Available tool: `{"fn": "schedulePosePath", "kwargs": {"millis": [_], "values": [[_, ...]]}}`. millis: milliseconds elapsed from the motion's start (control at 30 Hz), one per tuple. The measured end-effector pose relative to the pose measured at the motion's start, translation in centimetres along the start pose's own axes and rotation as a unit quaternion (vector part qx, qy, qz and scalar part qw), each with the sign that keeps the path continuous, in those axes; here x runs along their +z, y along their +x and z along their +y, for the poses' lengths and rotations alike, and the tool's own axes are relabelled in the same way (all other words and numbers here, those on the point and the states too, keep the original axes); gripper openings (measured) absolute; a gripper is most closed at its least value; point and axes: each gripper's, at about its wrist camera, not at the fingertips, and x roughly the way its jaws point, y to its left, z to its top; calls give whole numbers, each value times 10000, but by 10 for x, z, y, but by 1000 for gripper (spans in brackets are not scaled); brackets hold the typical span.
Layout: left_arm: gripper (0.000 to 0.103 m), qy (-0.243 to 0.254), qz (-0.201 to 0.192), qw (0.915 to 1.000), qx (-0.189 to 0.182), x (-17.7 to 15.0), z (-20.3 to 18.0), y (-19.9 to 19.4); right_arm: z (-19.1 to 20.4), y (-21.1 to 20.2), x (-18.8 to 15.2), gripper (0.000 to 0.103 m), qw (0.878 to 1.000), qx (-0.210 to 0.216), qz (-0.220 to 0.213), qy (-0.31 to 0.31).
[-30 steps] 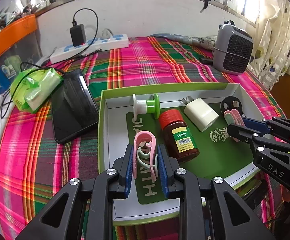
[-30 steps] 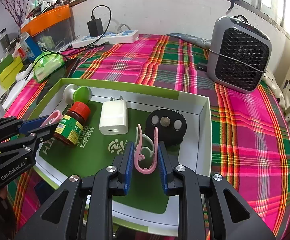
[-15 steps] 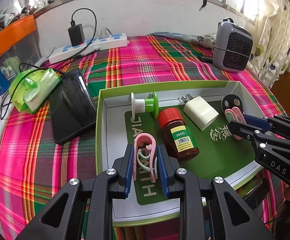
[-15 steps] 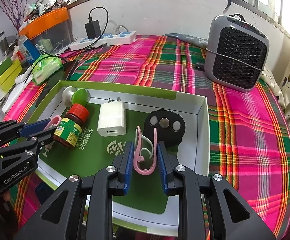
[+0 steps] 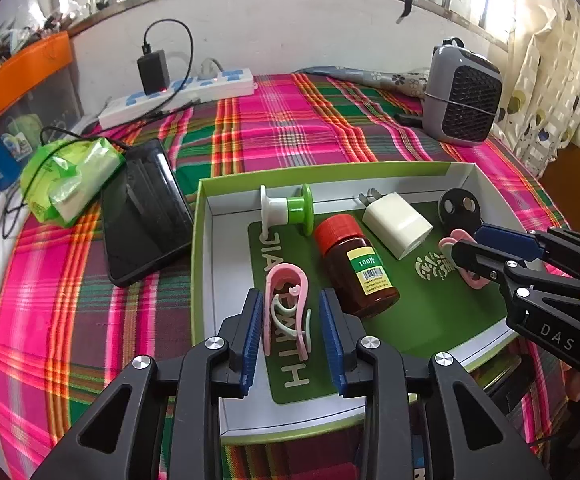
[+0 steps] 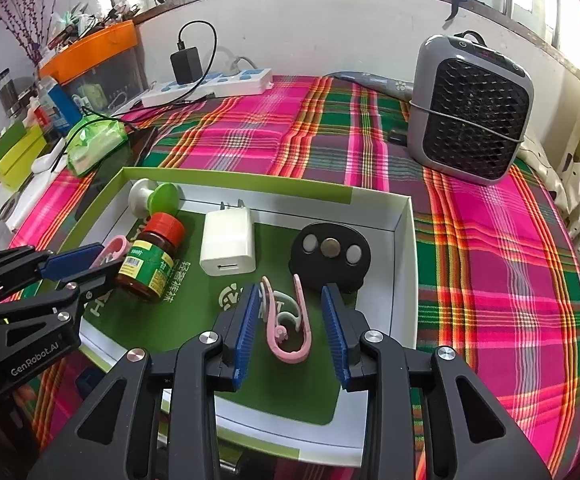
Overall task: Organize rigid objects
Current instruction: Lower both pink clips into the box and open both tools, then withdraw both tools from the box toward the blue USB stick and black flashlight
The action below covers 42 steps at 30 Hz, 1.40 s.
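Straddling one pink clip [image 5: 288, 308] apiece, the left gripper [image 5: 291, 334] and right gripper [image 6: 290, 330] stand spread, pads clear of the clips [image 6: 288, 326]; both clips lie inside the green box [image 5: 329, 170], beside the bottle [image 5: 355, 266].

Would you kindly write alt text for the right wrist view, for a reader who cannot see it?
The open right gripper straddles a pink clip lying in a green-rimmed box on a plaid cloth. The box also holds a brown bottle, white charger and black disc; the left gripper enters from the left.
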Motion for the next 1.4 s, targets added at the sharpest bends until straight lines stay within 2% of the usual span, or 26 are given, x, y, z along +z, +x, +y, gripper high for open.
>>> {"fn": "schedulePosePath", "kwargs": {"millis": [233, 1033, 1400], "values": [[32, 18, -83, 10000, -24, -3, -1, -10, 0, -8, -2, 39, 9999, 19, -91, 74], [32, -102, -484, 9985, -254, -29, -4, -64, -1, -56, -27, 39, 9974, 145, -580, 395], [32, -253, -474, 9979, -363, -50, 8, -76, 2, -76, -50, 39, 9965, 220, -697, 411]]}}
